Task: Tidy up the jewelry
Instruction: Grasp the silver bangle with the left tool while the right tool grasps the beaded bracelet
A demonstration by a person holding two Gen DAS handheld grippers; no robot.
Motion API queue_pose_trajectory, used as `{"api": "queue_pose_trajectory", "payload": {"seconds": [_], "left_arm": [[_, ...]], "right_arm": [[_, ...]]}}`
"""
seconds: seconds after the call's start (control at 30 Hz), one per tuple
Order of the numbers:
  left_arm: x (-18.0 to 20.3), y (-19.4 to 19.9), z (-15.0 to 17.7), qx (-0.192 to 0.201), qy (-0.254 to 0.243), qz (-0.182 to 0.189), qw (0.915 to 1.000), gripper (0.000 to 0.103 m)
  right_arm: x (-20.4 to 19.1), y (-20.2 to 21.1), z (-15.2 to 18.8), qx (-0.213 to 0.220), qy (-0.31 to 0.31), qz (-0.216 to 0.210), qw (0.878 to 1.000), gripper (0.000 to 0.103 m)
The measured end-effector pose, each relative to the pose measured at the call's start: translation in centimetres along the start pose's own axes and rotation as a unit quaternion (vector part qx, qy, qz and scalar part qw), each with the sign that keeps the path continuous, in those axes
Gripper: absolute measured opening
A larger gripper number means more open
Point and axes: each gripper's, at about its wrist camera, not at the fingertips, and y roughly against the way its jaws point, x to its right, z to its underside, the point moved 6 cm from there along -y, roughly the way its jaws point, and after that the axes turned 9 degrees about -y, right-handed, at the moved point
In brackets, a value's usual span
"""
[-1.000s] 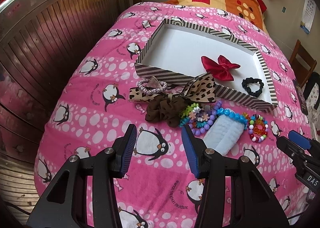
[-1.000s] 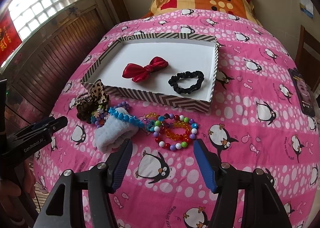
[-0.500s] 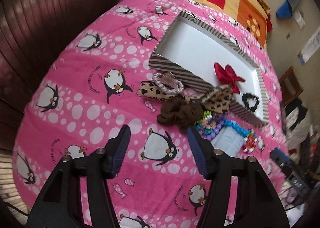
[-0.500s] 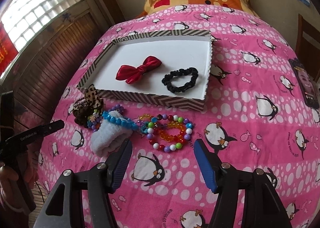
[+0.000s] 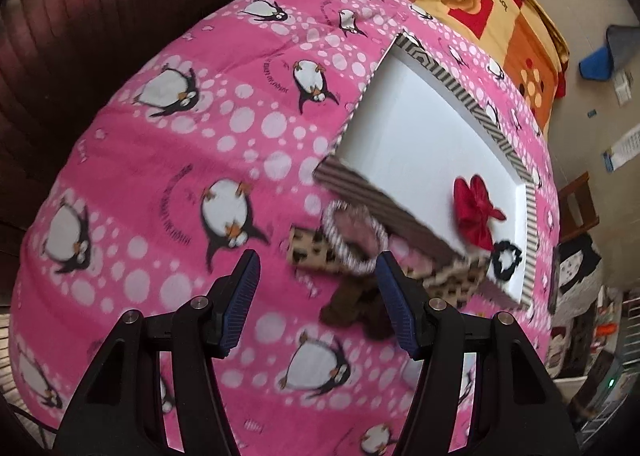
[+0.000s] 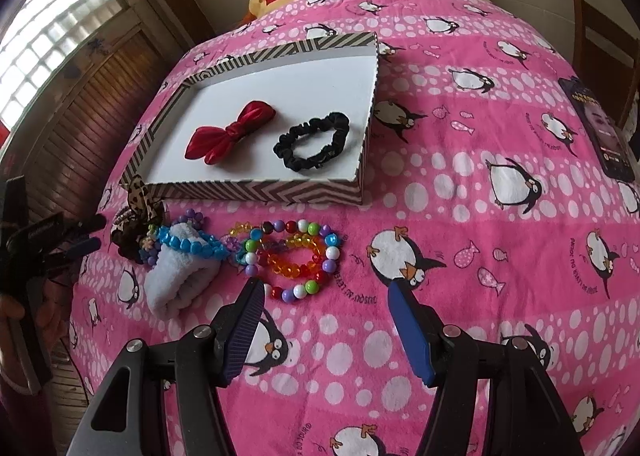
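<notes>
Soft window daylight, left-wrist motion blur

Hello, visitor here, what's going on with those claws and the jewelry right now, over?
Left claw open, empty, by striped hair tie. Right claw open, empty, over beaded bracelets. Red bow, black scrunchie in box. Nothing blocking.

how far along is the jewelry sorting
Done: the red satin bow and black scrunchie lie in the striped box. In hand: nothing; left gripper and right gripper are open and empty. Left: multicoloured bead bracelets, blue bead bracelet, leopard bow, brown scrunchie.
</notes>
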Motion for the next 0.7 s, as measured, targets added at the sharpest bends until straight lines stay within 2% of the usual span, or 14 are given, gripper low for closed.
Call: {"api": "queue_pose_trajectory", "payload": {"seconds": [0.23, 0.43, 0.5, 0.57, 0.7], "left_arm": [[0.6, -1.8, -1.9, -0.018, -0.04, -0.014, 0.9989, 0.057], [0.8, -4.1, -2.2, -0.056, -0.053, -0.012, 0.9969, 0.039], [0.8, -4.4, -2.4, -0.059, -0.057, -0.013, 0.9966, 0.024], [1.0, -4.7, -2.5, -0.059, -0.067, -0.019, 0.9958, 0.015], [1.4, -4.7, -2.5, -0.051, -0.074, -0.023, 0.9956, 0.01]], "right_arm": [[0.6, 0.3, -1.2, 0.018, -0.008, 0.006, 1.0, 0.061], [0.0, -2.1, -1.5, 0.003, 0.005, 0.005, 1.0, 0.049], [-0.2, -3.2, -1.5, -0.003, 0.009, 0.01, 1.0, 0.04], [-0.2, -4.0, -1.6, -0.006, 0.013, 0.012, 1.0, 0.036], [-0.4, -5.4, -1.5, -0.018, 0.027, 0.008, 0.999, 0.017]]}}
